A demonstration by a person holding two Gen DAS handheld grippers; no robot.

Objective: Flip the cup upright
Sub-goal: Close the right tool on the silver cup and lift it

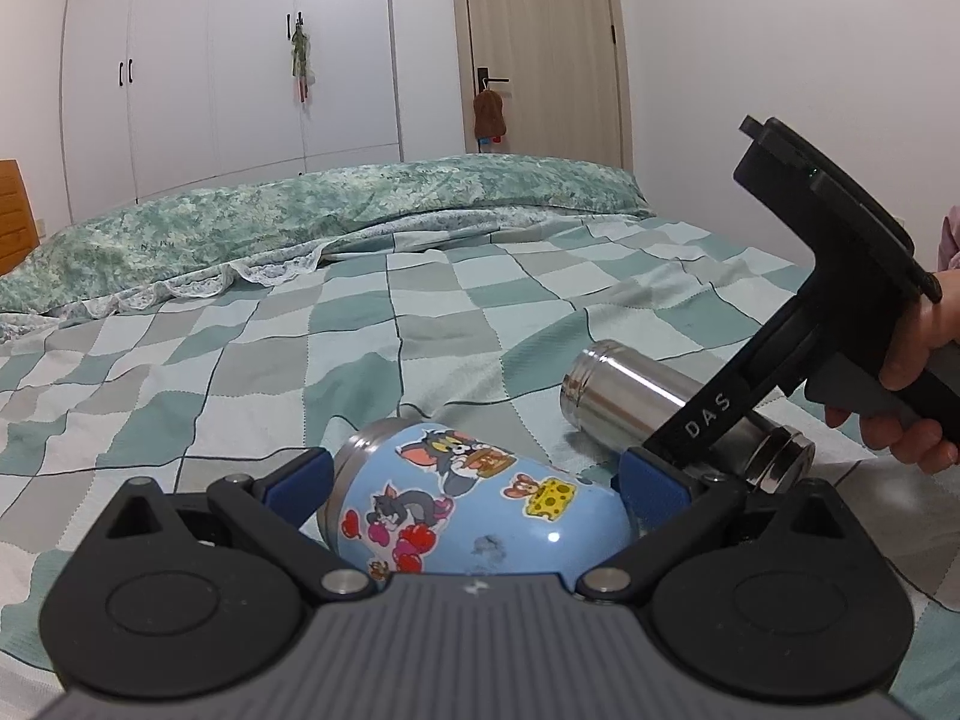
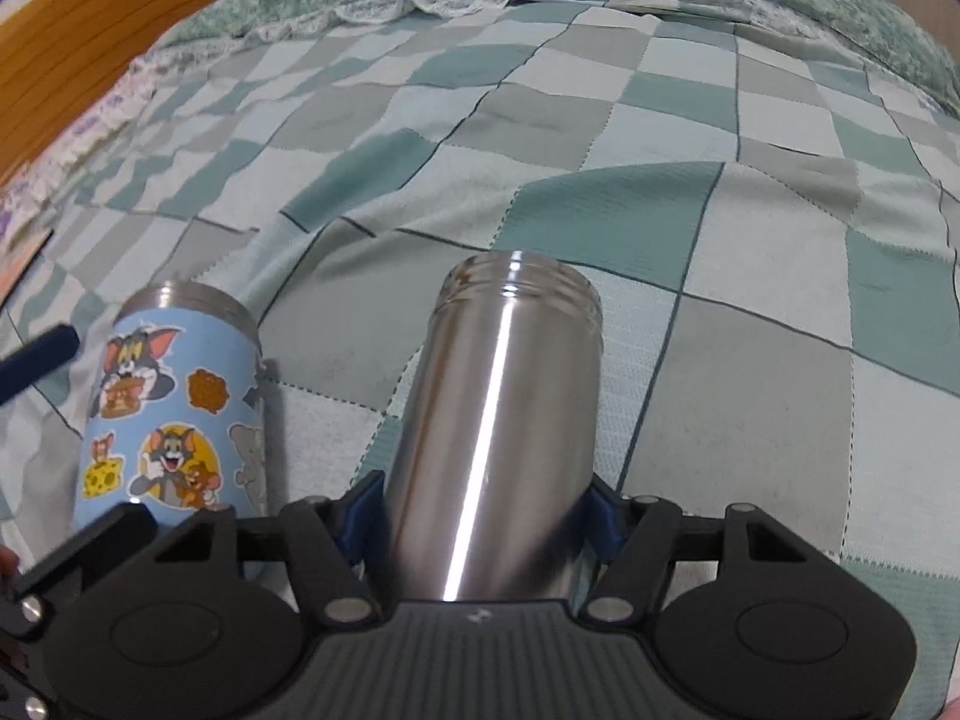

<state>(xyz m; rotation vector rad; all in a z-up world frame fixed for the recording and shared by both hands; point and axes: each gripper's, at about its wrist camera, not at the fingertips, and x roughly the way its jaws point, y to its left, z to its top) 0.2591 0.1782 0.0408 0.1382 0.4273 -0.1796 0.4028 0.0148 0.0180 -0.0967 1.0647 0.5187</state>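
Checked teal, grey and pale-green bedspread (image 1: 372,324) fills both views; both cups lie on it.

Left wrist view, left to right: wooden headboard edge (image 1: 13,210) at the far left, white wardrobe doors (image 1: 210,60) upper left, green floral pillow (image 1: 300,210) across the middle, beige door (image 1: 540,42) upper centre-right. Bottom centre: left gripper (image 1: 474,489), blue pads (image 1: 300,480) spread wide either side of the light-blue steel cup with cartoon cat-and-mouse stickers (image 1: 474,504). Cup is on its side, steel rim pointing away from the camera, body between the fingers. Pads look just beside the cup walls; contact unclear, no firm clamp visible. Right of it: plain polished stainless steel cup (image 1: 636,396), also on its side, threaded mouth toward frame centre. The right gripper (image 1: 714,462) reaches down over its base end, held by a bare hand (image 1: 918,384) at the right edge.

Right wrist view, left to right: headboard upper left, sticker cup (image 2: 174,408) lower left with one blue pad of the left gripper beside it. Centre: steel cup (image 2: 498,420) runs lengthwise away from the camera, mouth far end, base clamped between the right gripper's blue pads (image 2: 603,516), both pressed to its sides. Still horizontal on the bedspread.
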